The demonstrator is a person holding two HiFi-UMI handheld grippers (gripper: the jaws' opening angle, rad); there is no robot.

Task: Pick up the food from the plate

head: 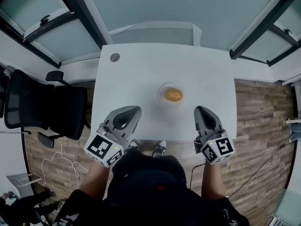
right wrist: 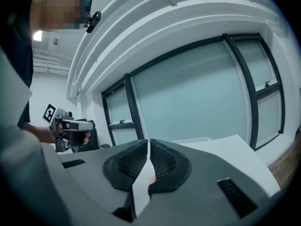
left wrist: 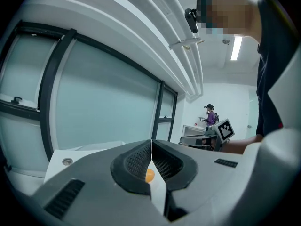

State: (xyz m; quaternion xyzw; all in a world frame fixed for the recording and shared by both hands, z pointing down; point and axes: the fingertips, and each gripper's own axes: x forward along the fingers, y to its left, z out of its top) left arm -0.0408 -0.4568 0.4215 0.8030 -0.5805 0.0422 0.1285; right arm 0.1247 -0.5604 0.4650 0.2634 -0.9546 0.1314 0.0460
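Note:
An orange, rounded piece of food (head: 173,94) lies on a small clear plate (head: 161,89) near the middle of the white table (head: 141,69). My left gripper (head: 135,109) hovers over the table's near edge, left of the plate and short of it. My right gripper (head: 200,109) hangs at the same edge, right of the plate. Both are shut with nothing held. In the left gripper view the jaws (left wrist: 151,141) meet at the tips, and the food (left wrist: 149,175) shows through the slit below. The right gripper view shows its jaws (right wrist: 148,141) meeting likewise, with a sliver of orange food (right wrist: 151,178).
A round grommet (head: 114,57) sits at the table's far left corner. A black office chair (head: 42,107) stands left of the table, with cables (head: 59,161) on the wooden floor. Frosted windows (head: 188,4) line the wall behind. A person (left wrist: 210,116) stands far off.

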